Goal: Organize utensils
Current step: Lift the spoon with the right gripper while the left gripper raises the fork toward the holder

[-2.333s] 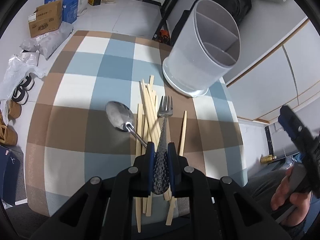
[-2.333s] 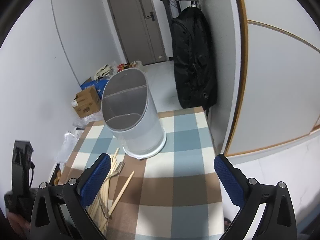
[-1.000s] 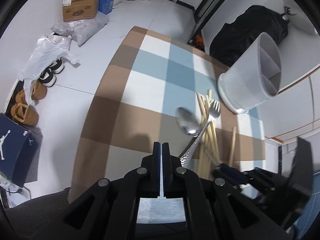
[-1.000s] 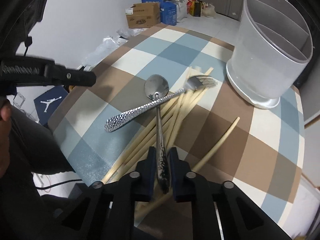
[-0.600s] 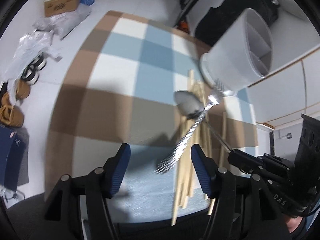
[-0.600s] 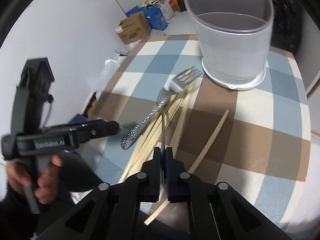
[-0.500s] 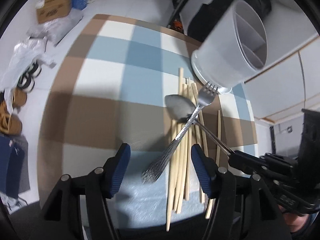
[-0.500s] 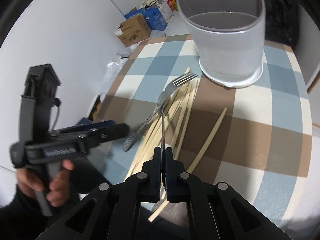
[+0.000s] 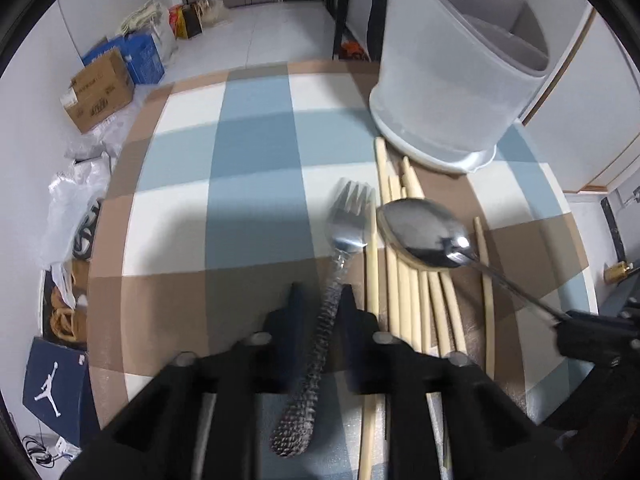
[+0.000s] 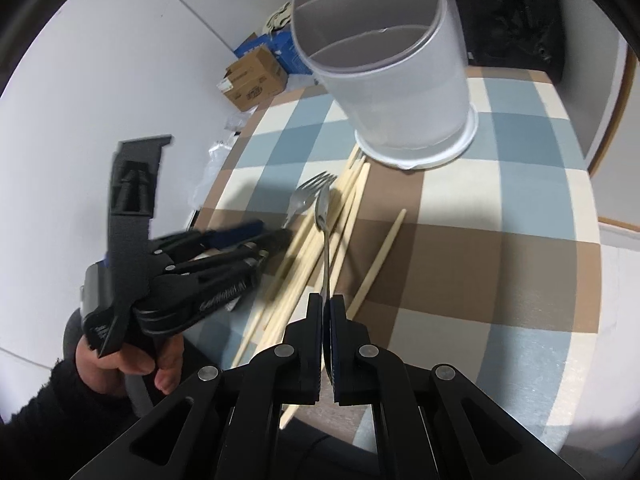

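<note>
My left gripper (image 9: 320,304) straddles the fork (image 9: 342,248) handle on the checked tablecloth (image 9: 248,200); motion blur keeps me from telling whether it pinches. My right gripper (image 10: 326,312) clamps the spoon (image 10: 322,208) above the chopsticks (image 10: 304,264), near the divided holder (image 10: 392,80).

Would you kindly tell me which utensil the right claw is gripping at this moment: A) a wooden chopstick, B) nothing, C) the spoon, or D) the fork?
C: the right claw is shut on the thin handle of the spoon, whose bowl is raised above the chopsticks.
</note>
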The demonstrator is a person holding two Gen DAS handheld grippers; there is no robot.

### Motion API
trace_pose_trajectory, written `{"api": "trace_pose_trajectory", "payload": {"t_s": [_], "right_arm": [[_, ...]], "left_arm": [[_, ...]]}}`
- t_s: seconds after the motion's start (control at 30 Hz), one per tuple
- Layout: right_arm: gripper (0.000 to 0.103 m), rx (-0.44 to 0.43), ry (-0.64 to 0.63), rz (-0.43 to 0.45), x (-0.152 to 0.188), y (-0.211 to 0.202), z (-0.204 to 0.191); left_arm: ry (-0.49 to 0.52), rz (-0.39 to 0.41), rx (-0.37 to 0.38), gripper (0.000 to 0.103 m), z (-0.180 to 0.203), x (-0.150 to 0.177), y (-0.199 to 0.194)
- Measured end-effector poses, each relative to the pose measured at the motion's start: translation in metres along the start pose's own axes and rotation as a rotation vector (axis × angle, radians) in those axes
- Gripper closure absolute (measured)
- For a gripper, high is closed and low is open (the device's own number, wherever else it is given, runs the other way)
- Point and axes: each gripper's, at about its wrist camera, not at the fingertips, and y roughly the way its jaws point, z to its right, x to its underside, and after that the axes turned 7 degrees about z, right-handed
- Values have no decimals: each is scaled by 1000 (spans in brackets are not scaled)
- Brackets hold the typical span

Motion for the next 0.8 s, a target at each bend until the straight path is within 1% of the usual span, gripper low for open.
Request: {"api": "trace_pose_trajectory", "payload": {"t_s": [0.1, 0.13, 0.2, 0.27, 0.4, 0.57, 0.63, 0.73, 0.77, 0.8], "right_arm": [[100, -16, 16, 19, 0, -6, 4], [100, -25, 21, 25, 0, -8, 6], [100, -39, 28, 35, -1, -12, 9], [100, -67, 50, 45, 0, -17, 12], [100, -87, 65, 64, 0, -21, 16], [100, -91, 63, 90, 0, -33, 16], [100, -95, 57, 103, 0, -36, 15], [100, -109, 39, 123, 3, -47, 12], [100, -113, 37, 129, 4, -50, 12], [100, -119, 39, 135, 4, -51, 12]], "left_arm": [[-28, -9, 16, 99, -9, 1, -2], [-37, -14, 26, 99, -5, -2, 0], [-94, -24, 65, 101, -15, -2, -1], [-162, -35, 120, 101, -27, -2, -2], [-211, -26, 160, 101, -36, -1, -7], [-235, 23, 186, 102, -41, -1, -26], [-247, 56, 189, 101, -38, 1, -38], [-252, 141, 200, 102, -42, 0, -62], [-249, 167, 199, 102, -43, -9, -60], [-243, 211, 201, 101, -43, -10, -71]]}}
